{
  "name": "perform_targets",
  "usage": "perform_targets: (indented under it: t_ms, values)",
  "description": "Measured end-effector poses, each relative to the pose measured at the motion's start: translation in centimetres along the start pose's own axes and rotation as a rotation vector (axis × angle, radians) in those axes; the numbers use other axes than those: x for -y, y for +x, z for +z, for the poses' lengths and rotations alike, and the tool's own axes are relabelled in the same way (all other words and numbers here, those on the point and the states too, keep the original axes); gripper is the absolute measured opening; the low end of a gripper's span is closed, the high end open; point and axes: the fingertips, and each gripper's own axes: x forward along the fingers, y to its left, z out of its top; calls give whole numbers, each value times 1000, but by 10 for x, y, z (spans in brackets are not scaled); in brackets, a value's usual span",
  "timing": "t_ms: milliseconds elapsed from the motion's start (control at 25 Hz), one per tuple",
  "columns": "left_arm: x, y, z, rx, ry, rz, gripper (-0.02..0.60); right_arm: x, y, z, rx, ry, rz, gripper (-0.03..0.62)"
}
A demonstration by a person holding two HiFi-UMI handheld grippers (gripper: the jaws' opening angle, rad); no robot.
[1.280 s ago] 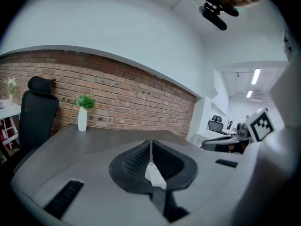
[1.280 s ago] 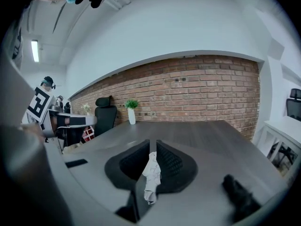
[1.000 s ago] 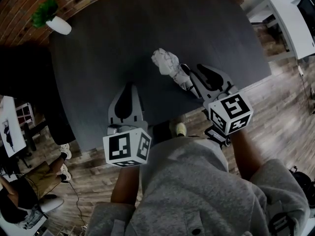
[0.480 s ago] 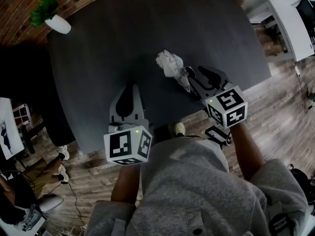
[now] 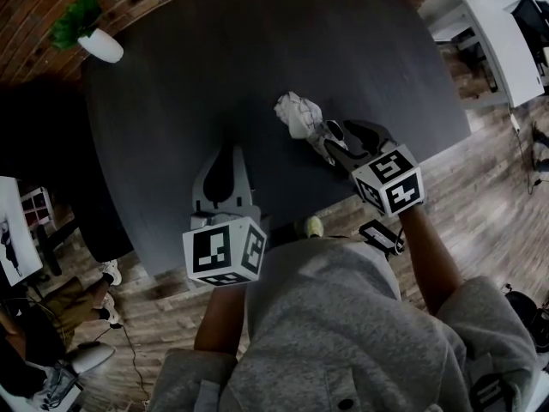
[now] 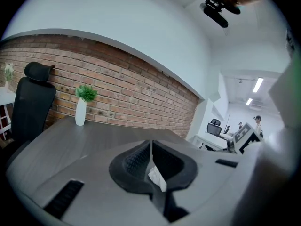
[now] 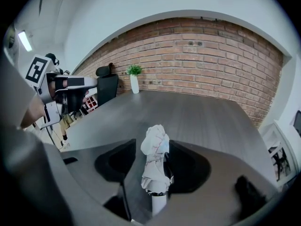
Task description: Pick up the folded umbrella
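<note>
The folded umbrella (image 5: 300, 114), a crumpled white bundle with a pale handle, lies on the dark table (image 5: 257, 41) near its front right. In the right gripper view the umbrella (image 7: 155, 166) runs lengthwise between the jaws of my right gripper (image 7: 153, 145). Those jaws have just been opening, and a gap shows beside the left jaw. In the head view the right gripper (image 5: 336, 136) points down at the umbrella's handle end. My left gripper (image 5: 227, 151) hovers over the table's front edge, jaws shut and empty (image 6: 150, 145), with the umbrella (image 6: 156, 178) showing beyond them.
A white vase with a green plant (image 5: 96, 41) stands at the table's far left corner, before a brick wall. A black office chair (image 6: 33, 102) sits beside that corner. White desks (image 5: 506, 33) stand off to the right. Wooden floor lies below the table's front edge.
My right gripper has sunk and tipped further down, its jaws have spread apart, and the umbrella has shifted slightly right and toward the table. The left gripper has drifted a little.
</note>
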Motion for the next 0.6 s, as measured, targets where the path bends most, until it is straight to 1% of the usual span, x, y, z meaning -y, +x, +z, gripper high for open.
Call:
perform_targets:
  t_ms: [320,600]
  values:
    - [3,10,4,-5,6,-26,28,2,13,-16,-81,-5,17,228]
    - [-3,22,1,-26,-2,-25,28,9,38,-39,-173,8,42,236]
